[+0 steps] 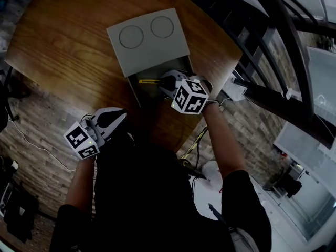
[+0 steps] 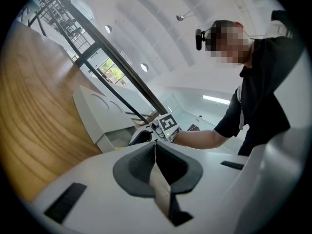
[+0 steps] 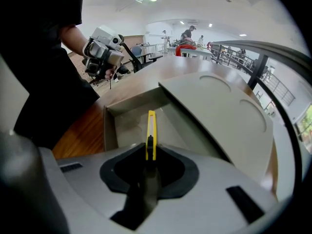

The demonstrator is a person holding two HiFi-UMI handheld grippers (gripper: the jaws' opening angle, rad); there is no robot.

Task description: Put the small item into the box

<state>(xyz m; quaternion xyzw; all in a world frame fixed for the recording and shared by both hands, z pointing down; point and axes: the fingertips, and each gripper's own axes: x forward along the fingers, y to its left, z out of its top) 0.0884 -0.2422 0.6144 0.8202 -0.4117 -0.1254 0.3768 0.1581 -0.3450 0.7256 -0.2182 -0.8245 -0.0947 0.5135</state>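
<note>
**Wooden worktop, one box, one small item: stock on hand**

Round, brown-grained worktop, standing on a brick-patterned floor in a bright white hall; one dark railing runs past its far side.

- Box, grey: one. It sits on the worktop, with the end nearer me uncovered.
- Lid, grey and flat: one. It is slid back over the box's far part and carries two pressed rings, and.
- Small yellow item, slim with a black slider: one. It is pinched in my right tongs and pokes out ahead of them over the box's open end, pointing down into it. I cannot tell whether it touches the bottom.
- My left tongs: one pair, pressed together on nothing, held off the worktop's near edge, well apart from the box.
- Marker cubes: two, one per tongs, and.
</note>
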